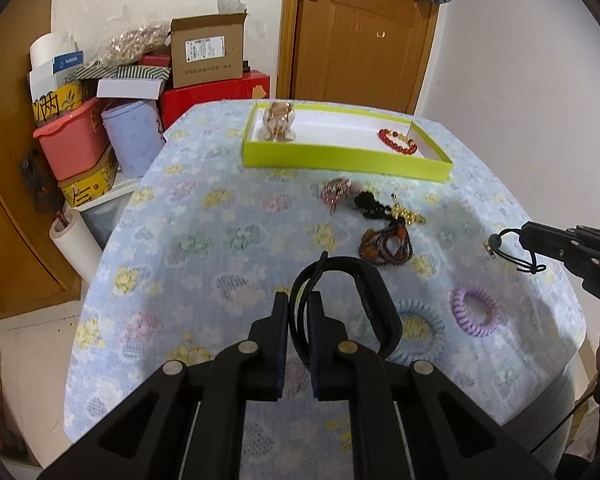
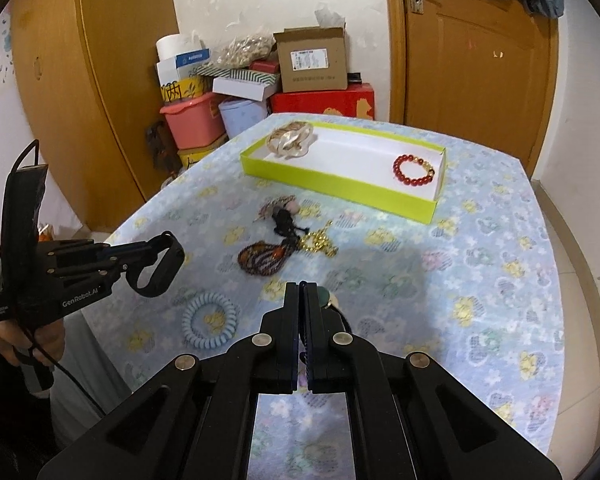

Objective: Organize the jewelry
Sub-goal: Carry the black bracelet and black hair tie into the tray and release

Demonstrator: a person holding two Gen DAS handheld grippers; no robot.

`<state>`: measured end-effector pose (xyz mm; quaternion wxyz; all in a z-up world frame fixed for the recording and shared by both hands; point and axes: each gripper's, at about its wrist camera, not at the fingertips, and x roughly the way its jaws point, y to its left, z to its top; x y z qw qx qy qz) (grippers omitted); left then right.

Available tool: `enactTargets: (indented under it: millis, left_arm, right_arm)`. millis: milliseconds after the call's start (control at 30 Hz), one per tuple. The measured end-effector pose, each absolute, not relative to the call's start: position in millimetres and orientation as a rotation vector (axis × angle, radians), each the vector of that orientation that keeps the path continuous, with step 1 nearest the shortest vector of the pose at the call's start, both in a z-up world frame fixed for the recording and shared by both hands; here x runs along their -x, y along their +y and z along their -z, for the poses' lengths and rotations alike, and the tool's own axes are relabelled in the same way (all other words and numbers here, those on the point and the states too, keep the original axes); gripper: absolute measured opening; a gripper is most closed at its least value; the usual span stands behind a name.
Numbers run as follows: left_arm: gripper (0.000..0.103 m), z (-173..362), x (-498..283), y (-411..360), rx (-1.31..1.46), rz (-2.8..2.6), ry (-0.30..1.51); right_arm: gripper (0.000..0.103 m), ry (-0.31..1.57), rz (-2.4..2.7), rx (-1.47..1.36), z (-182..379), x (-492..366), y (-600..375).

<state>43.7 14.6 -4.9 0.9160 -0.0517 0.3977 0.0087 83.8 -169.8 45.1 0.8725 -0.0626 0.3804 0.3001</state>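
My left gripper is shut on a black wristband and holds it above the table; it also shows in the right wrist view. My right gripper is shut on a black cord necklace with a small pendant, seen from the left wrist view as a thin black cord. A lime-green tray at the table's far side holds a gold bangle set and a red bead bracelet. Loose jewelry lies before the tray.
A purple coil hair tie and a blue coil hair tie lie on the floral tablecloth. Boxes and tubs stack beyond the table's left. A wooden door stands behind.
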Motion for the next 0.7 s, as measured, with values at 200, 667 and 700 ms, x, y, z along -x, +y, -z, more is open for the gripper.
enactTargets:
  millis: [200,667,700]
  left_arm:
    - [0.009,-5,-56,14,0.098,-0.017,0.806]
    - [0.009,-27,-121,15,0.060,-0.007,0.772]
    - [0.009,-28,-126,15,0.060,-0.006,0.772]
  right_arm:
    - [0.002,0.774,-0.621,0.129,-54,-93,-172]
    - [0.002,0.727,-0.602,0.117,-76,-153,-172]
    - [0.002,0.726,-0.599,0.116,-77,-158,-172]
